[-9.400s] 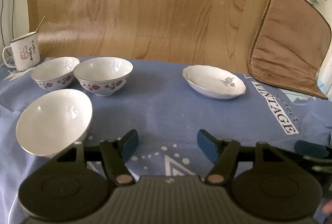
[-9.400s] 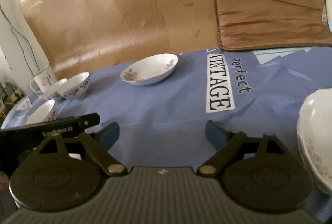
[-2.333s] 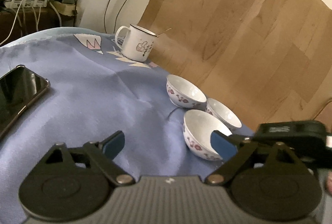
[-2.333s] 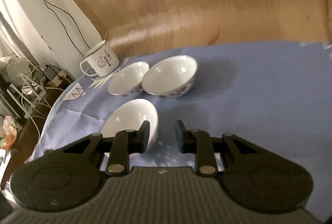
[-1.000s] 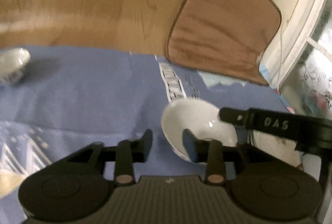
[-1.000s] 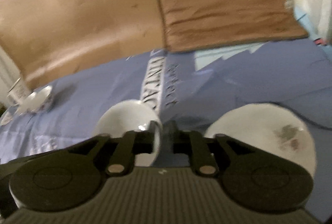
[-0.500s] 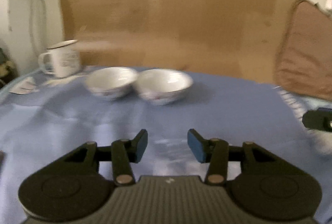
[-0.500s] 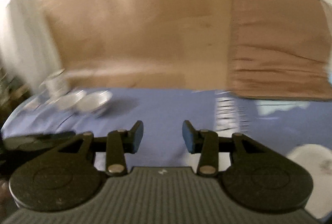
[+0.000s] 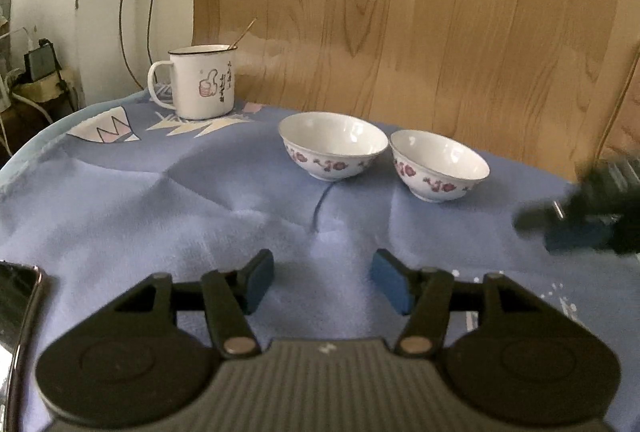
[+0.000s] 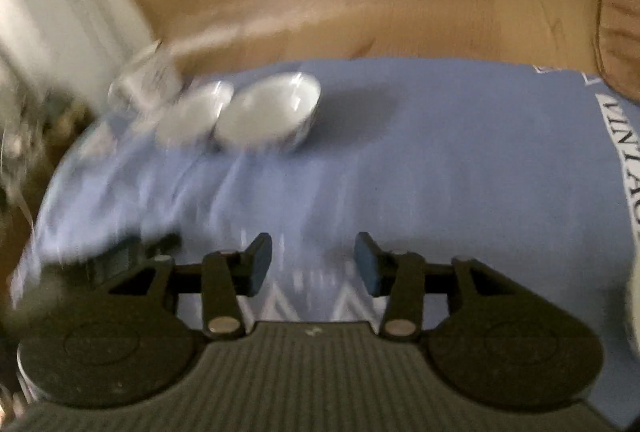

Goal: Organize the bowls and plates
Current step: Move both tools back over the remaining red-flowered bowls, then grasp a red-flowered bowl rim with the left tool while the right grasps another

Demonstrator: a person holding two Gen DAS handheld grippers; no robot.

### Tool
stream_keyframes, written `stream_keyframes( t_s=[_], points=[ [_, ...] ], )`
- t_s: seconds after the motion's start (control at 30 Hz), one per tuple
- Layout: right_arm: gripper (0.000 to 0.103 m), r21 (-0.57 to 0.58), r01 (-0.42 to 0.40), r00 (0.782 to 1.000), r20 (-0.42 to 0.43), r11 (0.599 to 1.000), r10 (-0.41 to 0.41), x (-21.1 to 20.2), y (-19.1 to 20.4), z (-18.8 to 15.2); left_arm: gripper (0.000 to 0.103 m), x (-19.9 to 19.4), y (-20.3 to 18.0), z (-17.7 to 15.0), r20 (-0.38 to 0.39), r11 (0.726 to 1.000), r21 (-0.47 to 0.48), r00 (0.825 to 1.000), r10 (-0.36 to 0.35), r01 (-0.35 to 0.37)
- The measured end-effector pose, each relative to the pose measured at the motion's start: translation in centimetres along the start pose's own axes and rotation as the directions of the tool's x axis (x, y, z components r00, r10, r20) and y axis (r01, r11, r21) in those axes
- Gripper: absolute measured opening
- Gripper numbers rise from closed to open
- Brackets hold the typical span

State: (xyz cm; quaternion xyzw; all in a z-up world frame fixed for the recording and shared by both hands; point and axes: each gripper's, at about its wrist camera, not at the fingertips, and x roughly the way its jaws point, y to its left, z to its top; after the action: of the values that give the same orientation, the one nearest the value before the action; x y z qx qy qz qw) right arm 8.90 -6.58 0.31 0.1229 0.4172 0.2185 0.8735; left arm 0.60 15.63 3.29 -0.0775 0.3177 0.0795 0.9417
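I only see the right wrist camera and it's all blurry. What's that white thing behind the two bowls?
Observer: A white mug with a thumbs-up drawing and something thin sticking out of it.
Operator: Do the bowls have pictures too?
Observer: Yes. The bowl by the mug and the farther bowl both have reddish flowers around the outside.
Operator: Are the other tongs holding anything?
Observer: No, the left tongs are open and empty over the blue cloth.

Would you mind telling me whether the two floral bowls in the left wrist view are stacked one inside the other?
No, the left bowl and the right bowl stand side by side on the blue cloth.
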Motion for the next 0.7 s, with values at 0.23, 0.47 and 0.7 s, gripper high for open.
stream_keyframes(
  t_s=[0.23,0.47,0.7],
  points=[
    [0.047,0.204,-0.014,1.000,0.020,0.979,0.010,3.7,0.1,4.3,0.056,0.2,1.9,0.6,0.000,0.992,-0.116,0.998,-0.057,0.057],
    [0.009,0.083,0.040,0.999,-0.016,0.996,-0.038,4.6,1.7,4.8,0.056,0.2,4.5,0.8,0.014,0.955,-0.254,0.988,-0.155,0.154],
    [0.007,0.005,-0.037,0.995,-0.088,0.999,0.037,-0.1,1.1,1.5,0.056,-0.1,3.5,0.6,0.012,0.913,-0.213,0.935,-0.354,0.348]
  ],
)
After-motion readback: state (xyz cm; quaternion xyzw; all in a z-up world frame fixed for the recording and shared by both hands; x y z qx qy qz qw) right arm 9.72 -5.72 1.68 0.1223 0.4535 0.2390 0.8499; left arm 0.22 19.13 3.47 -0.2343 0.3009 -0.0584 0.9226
